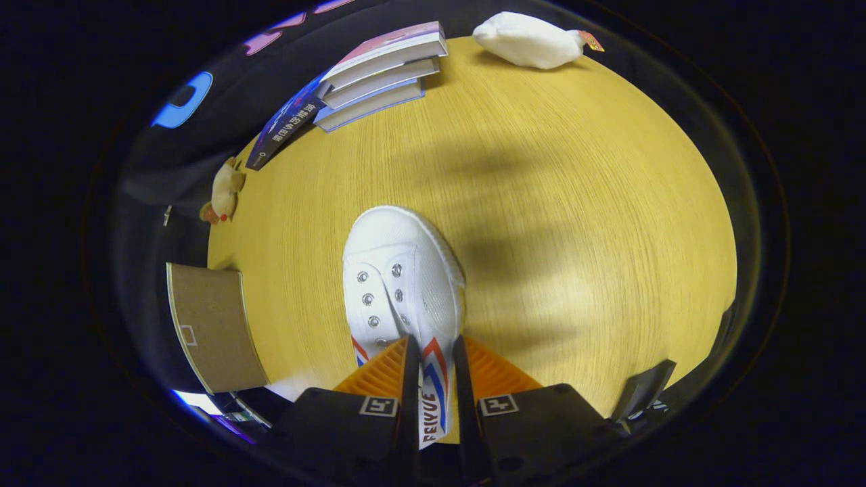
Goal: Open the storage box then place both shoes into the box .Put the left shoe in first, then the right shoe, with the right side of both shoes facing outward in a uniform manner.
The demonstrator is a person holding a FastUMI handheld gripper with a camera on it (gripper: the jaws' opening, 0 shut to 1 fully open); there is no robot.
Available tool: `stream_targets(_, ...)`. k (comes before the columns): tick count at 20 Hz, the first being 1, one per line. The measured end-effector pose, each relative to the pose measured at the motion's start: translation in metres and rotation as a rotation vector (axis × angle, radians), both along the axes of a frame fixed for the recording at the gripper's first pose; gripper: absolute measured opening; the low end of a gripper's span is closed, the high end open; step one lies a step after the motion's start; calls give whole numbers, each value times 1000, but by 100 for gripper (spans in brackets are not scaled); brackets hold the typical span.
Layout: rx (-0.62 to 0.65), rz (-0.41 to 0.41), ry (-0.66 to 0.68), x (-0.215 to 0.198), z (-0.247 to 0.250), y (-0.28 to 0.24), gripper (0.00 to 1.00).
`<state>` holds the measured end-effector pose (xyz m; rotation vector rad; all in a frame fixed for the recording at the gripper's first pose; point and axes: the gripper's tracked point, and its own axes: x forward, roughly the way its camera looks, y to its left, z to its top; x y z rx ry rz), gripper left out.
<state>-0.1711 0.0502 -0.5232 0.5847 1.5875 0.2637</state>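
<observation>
A white canvas shoe (pixel 399 284) with metal eyelets and red and blue side stripes hangs above the wooden table (pixel 575 223), its toe pointing away from me. My gripper (pixel 433 348) is shut on the shoe's side wall near the heel, one finger inside the shoe and one outside. The brown cardboard storage box (pixel 213 328) stands to the left of the fingers, at the table's left edge, with only its flat brown face in sight. Whether it is open I cannot tell.
A stack of books (pixel 369 74) lies at the far left of the table. A white cloth bag (pixel 528 40) rests at the far edge. A small plush toy (pixel 223 193) sits by the left edge, beyond the box.
</observation>
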Motion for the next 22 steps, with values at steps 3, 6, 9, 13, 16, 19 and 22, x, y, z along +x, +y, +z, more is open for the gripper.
stream_targets(3,4,-72,27,2,7,-1,17)
stream_targets(6,27,-121,31,6,25,3,11)
stream_targets(9,56,-124,1,17,55,11,11)
stream_targets(13,108,-90,-50,41,109,41,11)
stream_targets(16,170,-56,-108,61,155,75,11)
stream_targets(19,231,-30,-150,76,200,112,11)
stream_targets(22,275,-2,-173,80,239,152,11)
